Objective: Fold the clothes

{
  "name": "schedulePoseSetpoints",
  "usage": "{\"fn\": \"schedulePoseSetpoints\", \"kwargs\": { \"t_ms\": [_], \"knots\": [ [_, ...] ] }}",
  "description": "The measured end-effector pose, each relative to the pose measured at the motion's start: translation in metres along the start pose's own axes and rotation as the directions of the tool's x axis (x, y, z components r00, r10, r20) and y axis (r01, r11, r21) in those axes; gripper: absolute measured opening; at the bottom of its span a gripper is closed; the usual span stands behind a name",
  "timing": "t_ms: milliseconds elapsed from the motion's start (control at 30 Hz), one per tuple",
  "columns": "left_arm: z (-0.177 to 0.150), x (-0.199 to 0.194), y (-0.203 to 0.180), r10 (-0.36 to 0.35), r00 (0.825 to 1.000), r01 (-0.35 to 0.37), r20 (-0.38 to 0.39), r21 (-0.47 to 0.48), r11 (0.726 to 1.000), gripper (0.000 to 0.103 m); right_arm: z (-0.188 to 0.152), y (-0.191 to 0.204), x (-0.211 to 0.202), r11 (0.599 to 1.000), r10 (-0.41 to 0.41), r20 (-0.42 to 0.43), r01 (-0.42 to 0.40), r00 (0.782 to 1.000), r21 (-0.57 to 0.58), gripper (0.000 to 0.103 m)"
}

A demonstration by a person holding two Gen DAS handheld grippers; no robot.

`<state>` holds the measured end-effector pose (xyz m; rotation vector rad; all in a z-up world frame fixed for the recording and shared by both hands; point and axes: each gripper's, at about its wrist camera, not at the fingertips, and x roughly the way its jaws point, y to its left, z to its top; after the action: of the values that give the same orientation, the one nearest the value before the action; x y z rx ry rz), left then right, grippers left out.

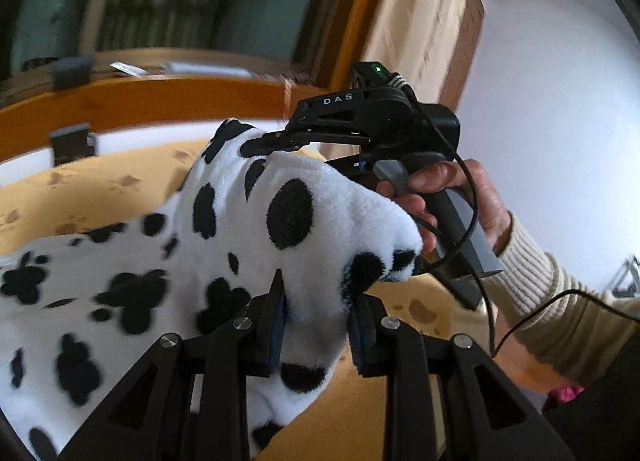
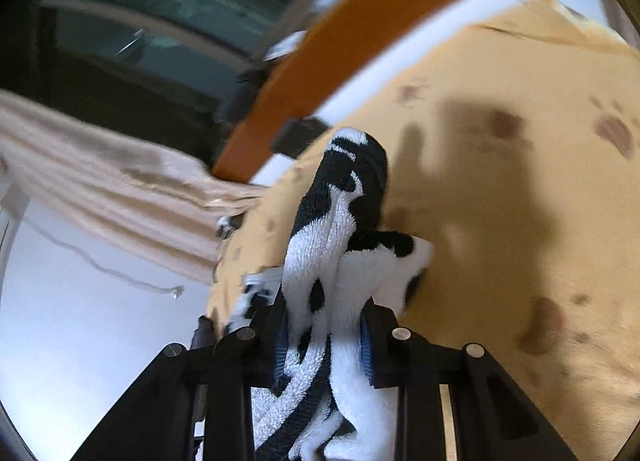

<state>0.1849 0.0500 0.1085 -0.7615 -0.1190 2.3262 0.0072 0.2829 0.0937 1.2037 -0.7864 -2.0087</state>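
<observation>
A white fleece garment with black spots is lifted above a yellow bed cover. My left gripper is shut on a fold of it at the bottom of the left wrist view. Further up, my right gripper pinches another edge, held by a hand in a beige ribbed sleeve. In the right wrist view the right gripper is shut on a bunched strip of the spotted garment, which sticks up between the fingers over the yellow cover.
An orange wooden bed frame runs along the far side of the mattress. A dark window and beige curtain lie behind it. A white wall is on the right. A beige sleeve crosses the right wrist view.
</observation>
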Motion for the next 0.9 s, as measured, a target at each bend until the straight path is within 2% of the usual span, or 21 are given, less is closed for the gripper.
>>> {"fn": "schedulePoseSetpoints", "kwargs": {
  "t_ms": [200, 400, 533, 667, 900],
  "knots": [
    [-0.02, -0.059, 0.035, 0.083, 0.989, -0.066, 0.12, -0.142, 0.988, 0.03, -0.005, 0.071, 0.052, 0.993, 0.021, -0.071, -0.029, 0.997, -0.114, 0.031],
    [-0.047, -0.112, 0.078, 0.176, 0.965, -0.116, 0.193, -0.284, 0.952, 0.03, -0.032, 0.134, 0.128, 0.979, 0.007, -0.167, -0.041, 0.986, -0.202, 0.031],
    [-0.071, -0.147, 0.109, 0.24, 0.945, -0.142, 0.223, -0.38, 0.914, 0.03, -0.055, 0.166, 0.177, 0.966, -0.023, -0.23, -0.037, 0.973, -0.255, 0.031],
    [-0.094, -0.17, 0.134, 0.294, 0.928, -0.16, 0.23, -0.466, 0.87, 0.03, -0.079, 0.193, 0.231, 0.951, -0.089, -0.293, -0.006, 0.952, -0.309, 0.031],
    [-0.135, -0.188, 0.169, 0.336, 0.919, -0.154, 0.207, -0.596, 0.788, 0.03, -0.107, 0.209, 0.284, 0.92, -0.201, -0.331, 0.061, 0.922, -0.387, 0.031]
  ]
}}
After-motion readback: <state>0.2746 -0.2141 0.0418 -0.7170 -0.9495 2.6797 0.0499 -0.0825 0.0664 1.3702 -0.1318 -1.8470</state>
